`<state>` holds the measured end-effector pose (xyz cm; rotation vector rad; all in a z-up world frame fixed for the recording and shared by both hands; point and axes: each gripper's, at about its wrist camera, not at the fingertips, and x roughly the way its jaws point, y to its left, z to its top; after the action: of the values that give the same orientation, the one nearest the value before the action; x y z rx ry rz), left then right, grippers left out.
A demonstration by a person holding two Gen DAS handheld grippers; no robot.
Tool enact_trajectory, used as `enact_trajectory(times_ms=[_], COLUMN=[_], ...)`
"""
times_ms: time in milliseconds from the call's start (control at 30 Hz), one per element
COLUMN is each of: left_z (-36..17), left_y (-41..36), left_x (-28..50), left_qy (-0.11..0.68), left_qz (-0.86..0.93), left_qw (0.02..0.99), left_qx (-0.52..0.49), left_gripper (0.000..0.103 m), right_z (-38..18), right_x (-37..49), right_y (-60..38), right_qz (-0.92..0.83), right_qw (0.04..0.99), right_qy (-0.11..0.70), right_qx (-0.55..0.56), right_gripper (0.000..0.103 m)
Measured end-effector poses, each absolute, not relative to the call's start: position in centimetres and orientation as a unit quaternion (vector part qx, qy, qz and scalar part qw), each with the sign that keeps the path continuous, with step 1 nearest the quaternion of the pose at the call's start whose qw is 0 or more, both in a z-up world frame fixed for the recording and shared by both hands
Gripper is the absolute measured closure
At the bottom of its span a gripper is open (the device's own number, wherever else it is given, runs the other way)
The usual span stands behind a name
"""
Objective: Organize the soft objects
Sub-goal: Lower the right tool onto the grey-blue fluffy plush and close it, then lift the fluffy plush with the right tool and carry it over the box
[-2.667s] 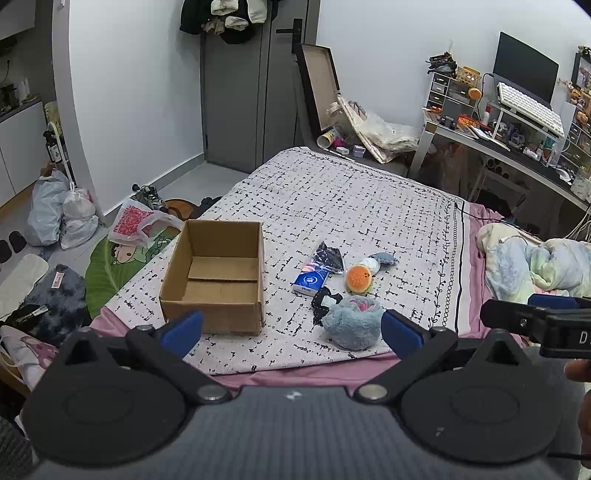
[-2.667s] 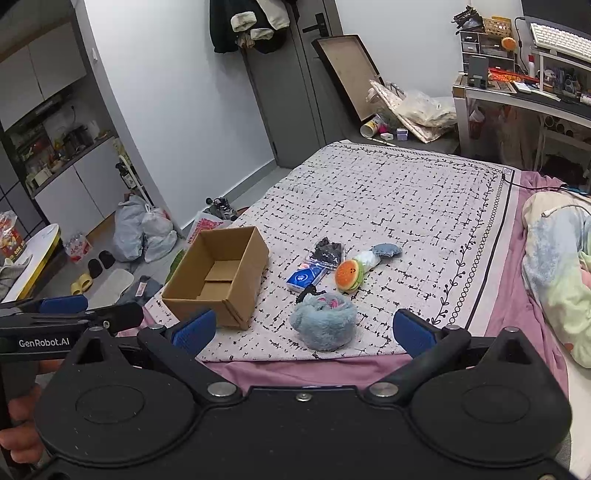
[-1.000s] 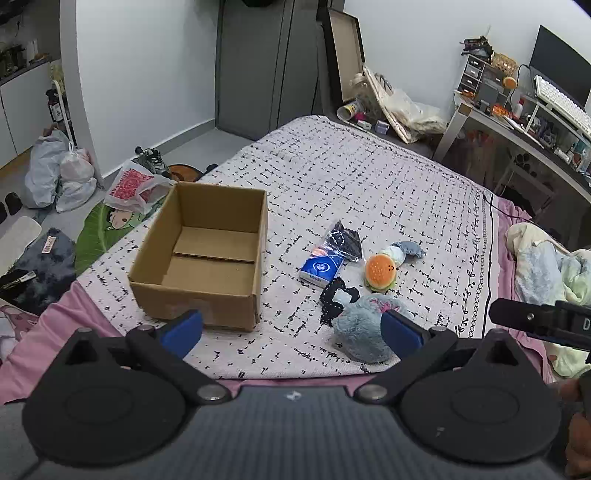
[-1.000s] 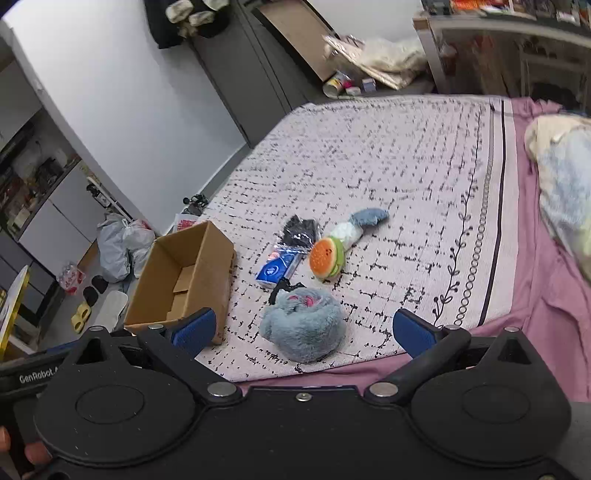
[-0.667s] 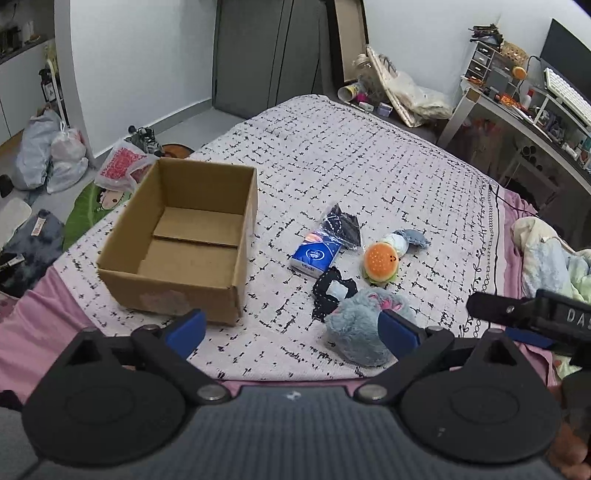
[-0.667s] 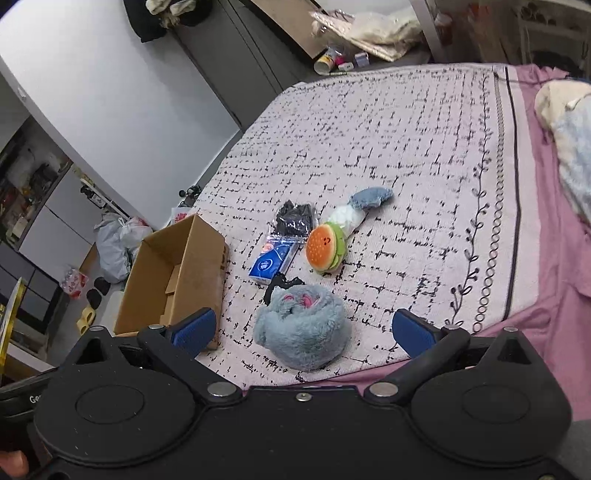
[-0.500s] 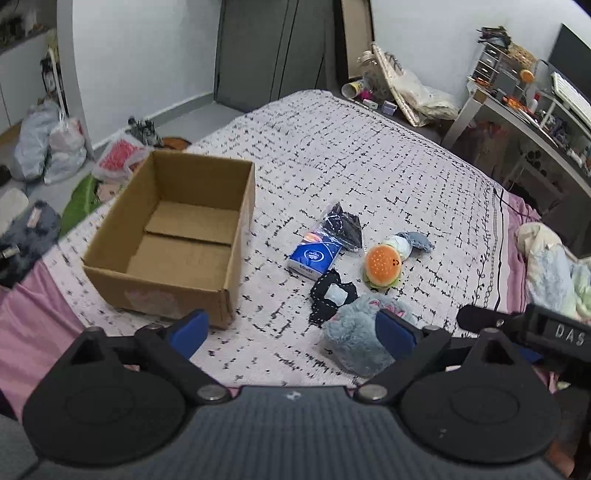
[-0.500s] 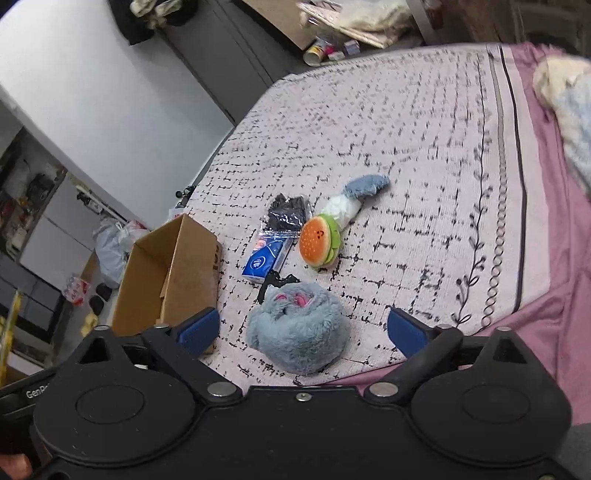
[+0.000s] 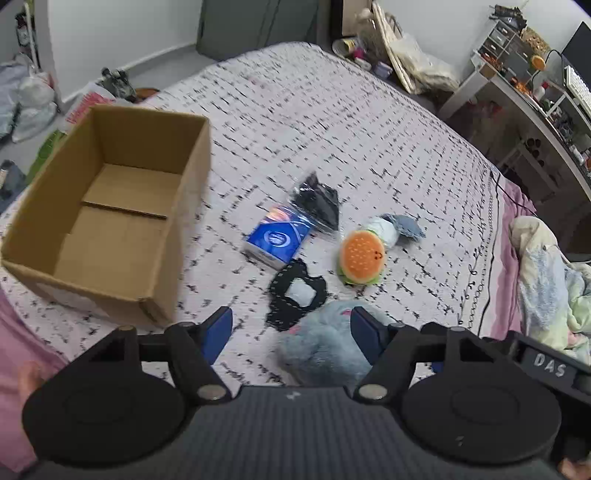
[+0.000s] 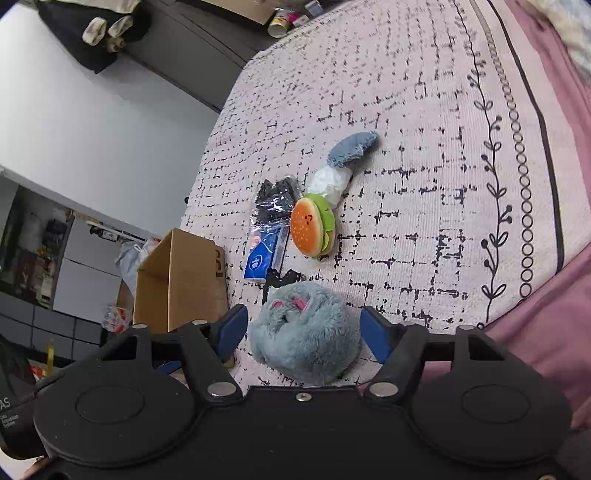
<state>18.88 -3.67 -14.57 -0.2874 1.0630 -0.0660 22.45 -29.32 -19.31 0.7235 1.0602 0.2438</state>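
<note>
**A cluttered bedroom around a patterned bed**

A bed (image 9: 332,122) fills the middle of the room, spread with a white coverlet of broken black lines over a pink sheet (image 10: 546,314). A crumpled pale blanket (image 9: 546,280) lies at its right side. Beyond the bed stand a white wall (image 9: 122,33) and a dark grey door (image 9: 258,26). A white desk (image 9: 517,96) crowded with small items sits far right. Filled plastic bags (image 9: 26,99) rest on the grey floor at left.
</note>
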Motion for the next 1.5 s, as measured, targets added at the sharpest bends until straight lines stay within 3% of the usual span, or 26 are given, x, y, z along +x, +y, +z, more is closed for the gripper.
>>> enact_trajectory(times_ms=[200,367,700,900,967,1167,1500], left_z=[-14.8,-16.1,-20.1,-21.4,-21.7,-20.8,-18.4], left_y=[-5.0,-6.0,-5.3,-4.7,-4.3,-4.0,-3.4], left_x=[21.0,22.1,22.3,22.3,22.3,21.4,20.5], left_qy=[0.520,0.537,0.555,0.562,0.564,0.545,0.511], left_qz=[-0.047,-0.063,-0.068,-0.066,-0.071,-0.071,-0.080], left_qw=[0.844,0.833,0.811,0.800,0.793,0.806,0.823], left_qx=[-0.121,-0.113,-0.172,-0.197,-0.220,-0.220,-0.235], left_gripper=[0.035,0.042,0.047,0.047,0.052,0.059,0.060], right_z=[-21.0,-22.0,-24.0,-24.2,-24.2,-23.4,-21.1], right_x=[23.5,24.0,24.7,24.8,24.7,24.3,23.0], right_y=[-29.4,-29.3,-28.6,-27.9,-27.6,-27.2,-27.0], right_qz=[0.117,0.109,0.092,0.091,0.089,0.103,0.110], right_qw=[0.771,0.760,0.744,0.748,0.756,0.776,0.798], right_qy=[0.512,0.525,0.551,0.551,0.548,0.527,0.494], right_qx=[0.360,0.368,0.367,0.358,0.348,0.332,0.326], right_gripper=[0.045,0.051,0.053,0.063,0.065,0.071,0.071])
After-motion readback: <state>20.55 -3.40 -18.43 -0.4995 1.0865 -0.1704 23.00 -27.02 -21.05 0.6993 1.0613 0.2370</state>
